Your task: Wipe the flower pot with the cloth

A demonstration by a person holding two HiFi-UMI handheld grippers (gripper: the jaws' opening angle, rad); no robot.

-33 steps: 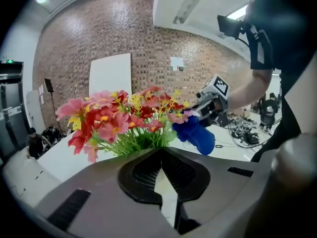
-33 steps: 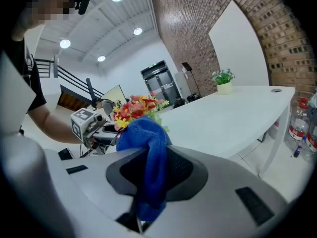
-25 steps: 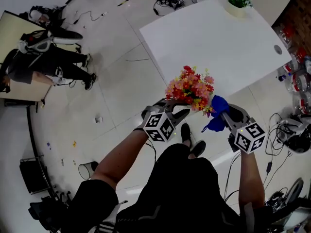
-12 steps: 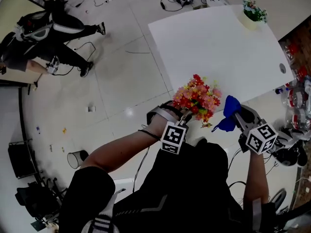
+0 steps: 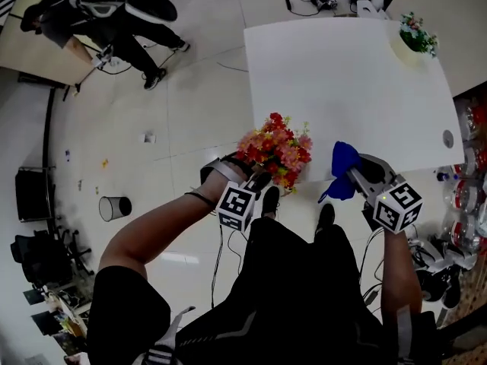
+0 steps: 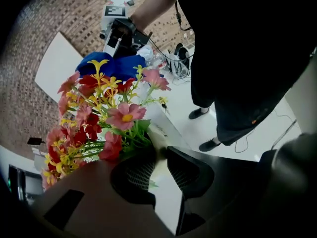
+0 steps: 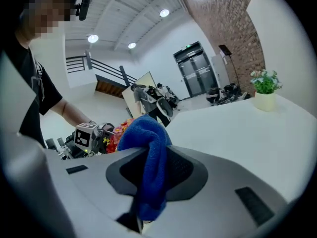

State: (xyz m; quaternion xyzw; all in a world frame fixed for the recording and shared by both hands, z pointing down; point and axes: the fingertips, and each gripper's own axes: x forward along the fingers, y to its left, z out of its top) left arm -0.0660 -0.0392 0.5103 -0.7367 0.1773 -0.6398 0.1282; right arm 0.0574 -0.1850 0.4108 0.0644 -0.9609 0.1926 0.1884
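A pale tiled floor [image 5: 190, 90] fills most of the head view, with a white table [image 5: 342, 74] at the far right. On the table's far right corner stands 1 small potted plant [image 5: 415, 42].

The task's flower pot [image 6: 158, 144] is not on that table. It is held up in the air just off the table's near edge, in front of the person. The left gripper [image 5: 257, 182] has its 2 jaws pinched on the pot's cream rim. The red, pink and yellow flowers [image 5: 275, 149] spill out above and hide nearly all of the pot from the head view.

The right gripper [image 5: 356, 179] is clamped on the blue cloth [image 5: 342, 169], which bunches up over the jaws and hangs below them. In the head view a clear gap shows between cloth and flowers, so cloth and pot are near each other but apart.

As a judgement, both things are in hand and raised, so the setup is done. No wiping contact exists at this instant. The pot's wall is too hidden to tell whether any of it has been wiped. What is left is to bring the cloth against the pot's side and rub around it, below the flowers.
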